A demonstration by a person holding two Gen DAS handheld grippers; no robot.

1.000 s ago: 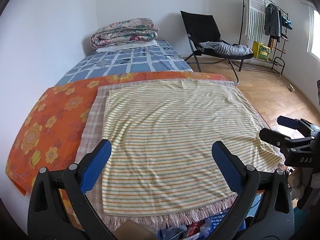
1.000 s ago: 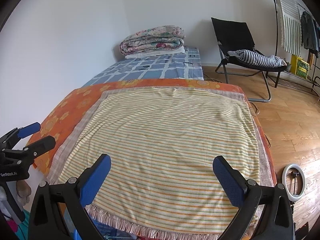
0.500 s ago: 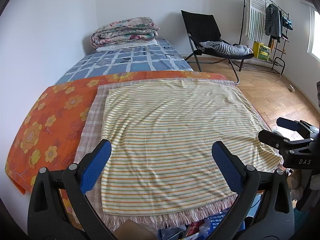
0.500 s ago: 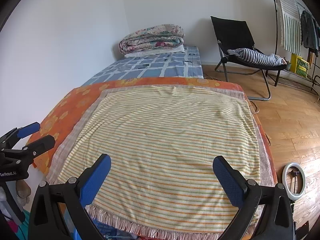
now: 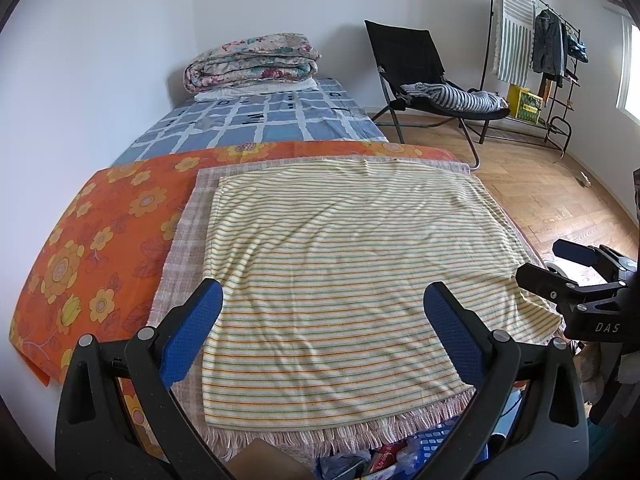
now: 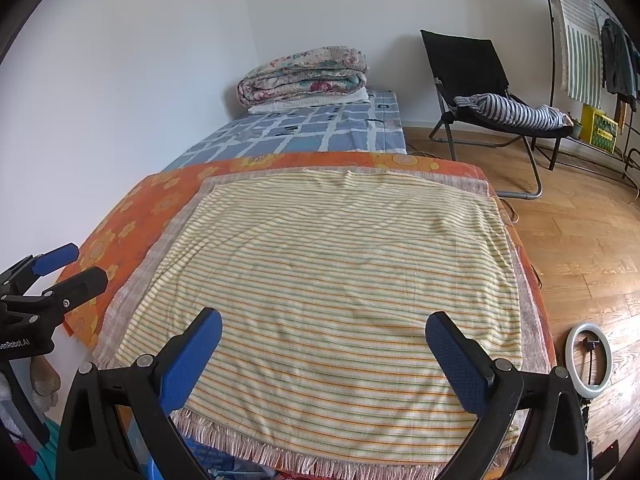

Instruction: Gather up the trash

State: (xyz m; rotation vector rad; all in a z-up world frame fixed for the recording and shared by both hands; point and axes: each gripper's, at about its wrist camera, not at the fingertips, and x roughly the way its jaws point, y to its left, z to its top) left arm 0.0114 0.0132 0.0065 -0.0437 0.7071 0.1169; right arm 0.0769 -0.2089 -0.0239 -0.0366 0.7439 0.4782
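Both grippers wide open over the striped cloth, trash below the near edge

Crumpled wrappers (image 5: 386, 454), red and clear, lie in a blue perforated basket (image 5: 436, 438) under the fringed near edge of the striped cloth (image 5: 344, 264), just below and between the fingers of the left gripper (image 5: 320, 326). The right gripper (image 6: 322, 344) hangs over the same cloth; both hold nothing, jaws spread fully apart.

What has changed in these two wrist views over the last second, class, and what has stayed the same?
Almost nothing. The left gripper and the right gripper stay open and empty above the striped towel; the views only drift slightly, and the right gripper sits a touch lower at the edge of the left view. The towel, the folded quilt and the black chair have not moved.
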